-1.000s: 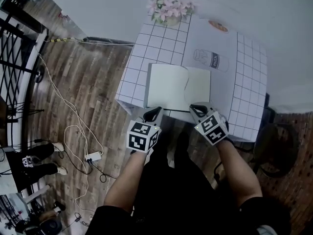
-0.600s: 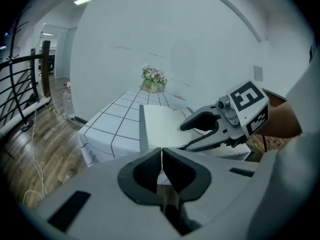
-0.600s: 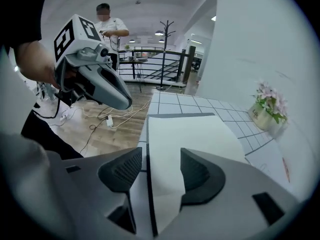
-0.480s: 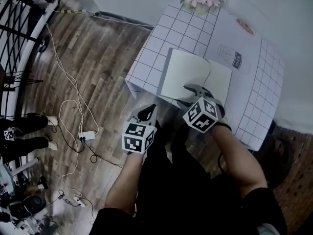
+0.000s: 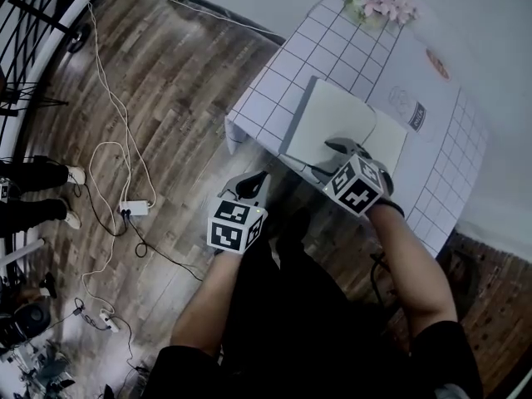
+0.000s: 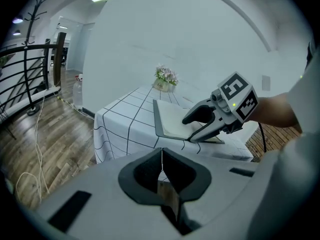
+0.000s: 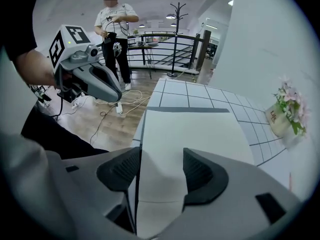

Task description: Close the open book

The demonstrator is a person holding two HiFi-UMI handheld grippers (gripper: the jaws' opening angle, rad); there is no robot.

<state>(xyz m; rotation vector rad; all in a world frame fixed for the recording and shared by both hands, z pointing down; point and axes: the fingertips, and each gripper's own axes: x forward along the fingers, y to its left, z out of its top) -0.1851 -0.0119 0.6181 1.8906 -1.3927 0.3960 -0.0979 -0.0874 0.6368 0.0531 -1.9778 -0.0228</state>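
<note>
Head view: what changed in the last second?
Right tool moved from the table edge out over the book, and its jaws have just been opening; the book lies between them, ungripped. Left tool drew back off the table, shut. The book stays open, flat on the table.

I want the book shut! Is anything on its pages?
Nothing visible lies on the pages of the book. Only the right gripper hangs over the near edge; its jaws have just been opening and grip nothing.
</note>
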